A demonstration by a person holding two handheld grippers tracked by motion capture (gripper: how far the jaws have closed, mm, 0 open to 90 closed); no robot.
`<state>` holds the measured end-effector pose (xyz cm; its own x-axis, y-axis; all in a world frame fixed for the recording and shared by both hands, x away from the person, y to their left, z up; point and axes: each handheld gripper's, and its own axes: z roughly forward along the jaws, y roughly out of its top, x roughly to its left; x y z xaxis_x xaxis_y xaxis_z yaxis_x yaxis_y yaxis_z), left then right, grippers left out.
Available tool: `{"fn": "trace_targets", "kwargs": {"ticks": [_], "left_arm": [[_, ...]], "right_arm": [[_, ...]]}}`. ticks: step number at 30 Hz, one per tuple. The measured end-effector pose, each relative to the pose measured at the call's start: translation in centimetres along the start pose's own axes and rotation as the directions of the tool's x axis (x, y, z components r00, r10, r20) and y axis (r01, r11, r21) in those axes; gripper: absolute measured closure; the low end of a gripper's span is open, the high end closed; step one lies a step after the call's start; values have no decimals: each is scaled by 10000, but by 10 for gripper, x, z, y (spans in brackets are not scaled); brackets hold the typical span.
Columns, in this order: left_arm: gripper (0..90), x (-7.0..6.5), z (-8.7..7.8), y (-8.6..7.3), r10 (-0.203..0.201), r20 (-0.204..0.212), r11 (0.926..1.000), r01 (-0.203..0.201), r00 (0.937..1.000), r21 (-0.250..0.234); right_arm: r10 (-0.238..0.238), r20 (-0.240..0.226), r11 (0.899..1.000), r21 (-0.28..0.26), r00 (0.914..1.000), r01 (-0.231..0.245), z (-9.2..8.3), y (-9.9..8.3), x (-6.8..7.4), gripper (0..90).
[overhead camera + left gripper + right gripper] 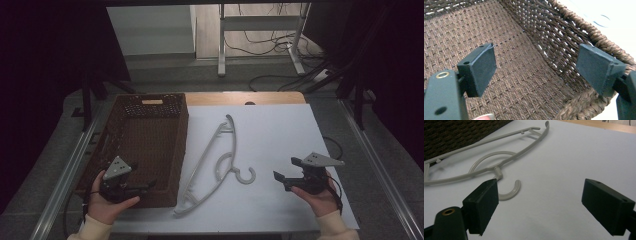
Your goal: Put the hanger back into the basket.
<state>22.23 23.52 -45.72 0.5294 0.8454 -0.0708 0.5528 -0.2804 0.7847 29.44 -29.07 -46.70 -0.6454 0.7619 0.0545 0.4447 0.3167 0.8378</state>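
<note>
A pale grey plastic hanger [202, 163] lies flat on the white table top, its hook [247, 177] pointing right. In the right gripper view the hanger [496, 168] lies just beyond the left jaw. My right gripper [286, 169] is open to the right of the hook, low over the table and holding nothing; its wide gap shows in its own view [541, 195]. My left gripper [145, 186] hovers open over the near end of a brown wicker basket [182, 145]. Its own view [536, 60] shows the jaws wide apart above the woven floor, near the rim [596, 35].
The white sheet [270, 135] covers the table, with a wooden strip [240, 98] at the far edge. Metal rails [65, 175] run along both sides. Beyond the table stand white desk legs [221, 45] and loose cables [270, 45] on the floor. The basket's dark wall [454, 135] borders the hanger.
</note>
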Motion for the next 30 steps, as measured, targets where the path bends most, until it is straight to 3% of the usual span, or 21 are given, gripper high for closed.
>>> {"fn": "trace_targets", "kwargs": {"ticks": [30], "left_arm": [[170, -2, -3, 3, 7, -11, 10000, -7, 10000, -44]], "right_arm": [[-55, 133, 9999, -161, 9999, 57, -4, 3, 2, 150]]}}
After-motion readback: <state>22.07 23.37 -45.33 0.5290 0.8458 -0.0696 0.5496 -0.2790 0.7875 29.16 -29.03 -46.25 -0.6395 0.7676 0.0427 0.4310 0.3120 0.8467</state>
